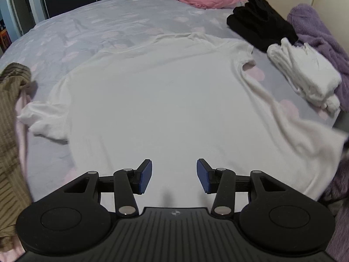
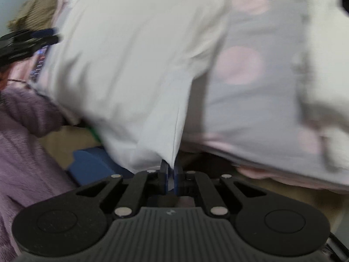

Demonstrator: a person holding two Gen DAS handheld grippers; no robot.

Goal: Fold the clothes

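We logged the scene left to right in the left wrist view. An olive striped garment lay at the bed's left edge. The white T-shirt was spread flat on the grey sheet with pink dots, collar away from us. The left gripper hung above its hem, jaws apart, nothing between them. Further right sat folded black clothes, a folded white stack and a purple fleece. The right gripper was clamped on the shirt's edge. We read no lettering; that view was blurred.
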